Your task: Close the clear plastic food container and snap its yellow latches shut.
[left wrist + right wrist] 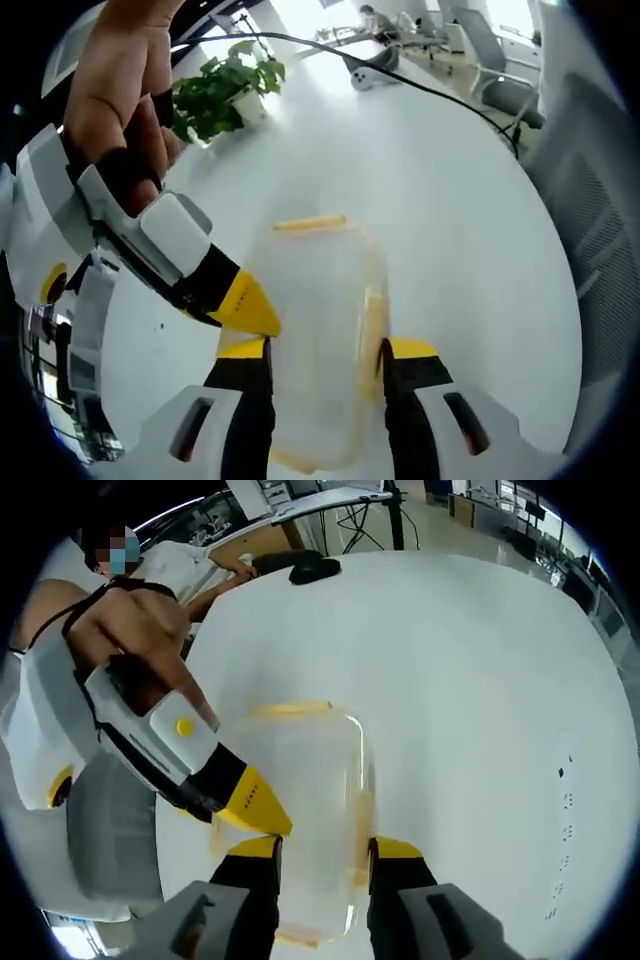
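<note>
Both claws [325, 352] [324, 852] straddle clear container [320, 320] [305, 790]; jaws flank its sides.

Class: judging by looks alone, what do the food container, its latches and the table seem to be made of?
Container: clear, slightly cloudy plastic; the table shows through it.
Latches: opaque yellow plastic, apparently.
Table: smooth white top, faintly glossy, perhaps laminate; material uncertain.

No readable text, label, brand, number or sign anywhere in either view.
</note>
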Motion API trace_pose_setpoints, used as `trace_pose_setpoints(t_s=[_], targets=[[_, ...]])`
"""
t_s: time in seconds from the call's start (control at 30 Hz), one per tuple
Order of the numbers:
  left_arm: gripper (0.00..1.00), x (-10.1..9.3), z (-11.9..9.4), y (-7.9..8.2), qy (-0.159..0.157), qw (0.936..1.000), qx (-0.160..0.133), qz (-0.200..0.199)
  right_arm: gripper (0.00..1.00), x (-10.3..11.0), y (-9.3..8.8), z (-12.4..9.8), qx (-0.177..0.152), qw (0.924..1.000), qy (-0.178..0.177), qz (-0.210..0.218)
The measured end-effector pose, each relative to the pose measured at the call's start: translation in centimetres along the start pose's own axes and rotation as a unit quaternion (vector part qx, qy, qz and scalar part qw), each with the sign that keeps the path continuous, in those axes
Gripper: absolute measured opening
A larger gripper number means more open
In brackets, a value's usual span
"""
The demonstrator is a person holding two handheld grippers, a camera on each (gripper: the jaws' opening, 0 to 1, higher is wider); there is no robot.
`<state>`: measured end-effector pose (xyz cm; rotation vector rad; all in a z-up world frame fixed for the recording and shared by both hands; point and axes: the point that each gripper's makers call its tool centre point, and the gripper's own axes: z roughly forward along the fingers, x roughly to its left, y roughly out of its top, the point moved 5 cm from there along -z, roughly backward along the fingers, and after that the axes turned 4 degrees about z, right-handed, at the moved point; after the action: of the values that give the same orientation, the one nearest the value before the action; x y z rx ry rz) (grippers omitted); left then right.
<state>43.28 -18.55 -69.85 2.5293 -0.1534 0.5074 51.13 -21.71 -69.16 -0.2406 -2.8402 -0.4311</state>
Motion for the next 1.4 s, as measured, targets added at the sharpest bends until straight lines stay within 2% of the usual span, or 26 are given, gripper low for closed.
trace_pose_setpoints(t_s=[0.1, 0.23, 0.4, 1.1, 1.4], targets=[[0.41, 0.1, -0.1, 0.1, -0.003, 1.0000, 0.000, 0.003, 0.32, 0.2, -0.1, -0.1, 0.000, 1.0000, -0.006, 0.005], [0.48, -0.2, 0.0, 0.4, -0.014, 0.9999, 0.005, 0.006, 0.35, 0.1, -0.6, -0.3, 0.011, 0.9998, -0.015, 0.000], [0.47, 0.0, -0.2, 0.7, -0.014, 0.9998, 0.005, 0.009, 0.39, 0.2, -1.3, -0.6, 0.016, 0.9996, -0.024, -0.005], [0.62, 1.2, -1.0, 0.1, -0.033, 0.9991, 0.016, -0.020, 0.47, 1.2, -2.8, -2.5, -0.007, 0.9987, -0.050, -0.013], [0.65, 1.8, -1.3, -0.4, -0.038, 0.9989, 0.021, -0.019, 0.53, 2.4, -3.4, -2.3, 0.001, 0.9979, -0.061, -0.019]])
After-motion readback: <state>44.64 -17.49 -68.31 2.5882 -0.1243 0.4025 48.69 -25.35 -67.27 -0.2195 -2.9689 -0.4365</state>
